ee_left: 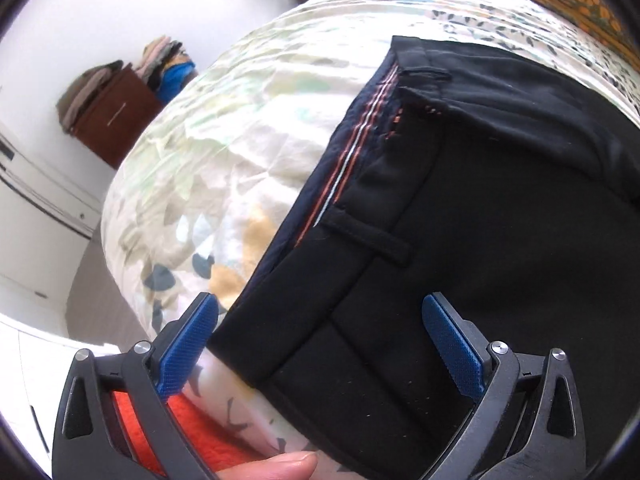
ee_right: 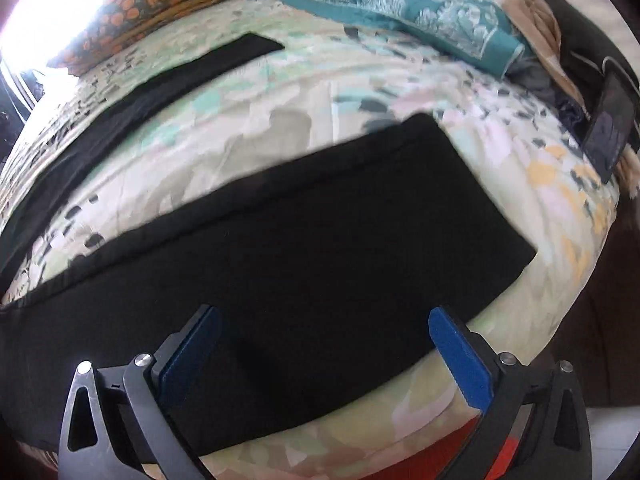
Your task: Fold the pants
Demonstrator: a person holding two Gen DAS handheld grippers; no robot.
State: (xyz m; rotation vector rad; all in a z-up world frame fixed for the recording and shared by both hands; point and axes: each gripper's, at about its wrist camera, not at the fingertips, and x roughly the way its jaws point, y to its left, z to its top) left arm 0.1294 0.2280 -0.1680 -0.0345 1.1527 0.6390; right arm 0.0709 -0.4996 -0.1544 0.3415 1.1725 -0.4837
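Black pants (ee_left: pixel 460 216) lie flat on a floral bed sheet (ee_left: pixel 224 152). In the left wrist view I see the waistband with a striped inner lining (ee_left: pixel 352 152) and a belt loop (ee_left: pixel 368 236). My left gripper (ee_left: pixel 320 312) is open over the waistband corner, holding nothing. In the right wrist view the near leg (ee_right: pixel 304 240) runs across the bed to its hem at the right, and the far leg (ee_right: pixel 132 100) lies apart behind it. My right gripper (ee_right: pixel 324 320) is open just above the near leg, empty.
An orange-spotted pillow (ee_right: pixel 168 4) and a teal patterned cloth (ee_right: pixel 400 8) lie at the bed's head, with more clothes and a dark strap (ee_right: pixel 608 132) at the far right. A brown cabinet with stacked clothes (ee_left: pixel 116 108) stands by the wall. Orange fabric (ee_left: pixel 200 432) shows below the bed edge.
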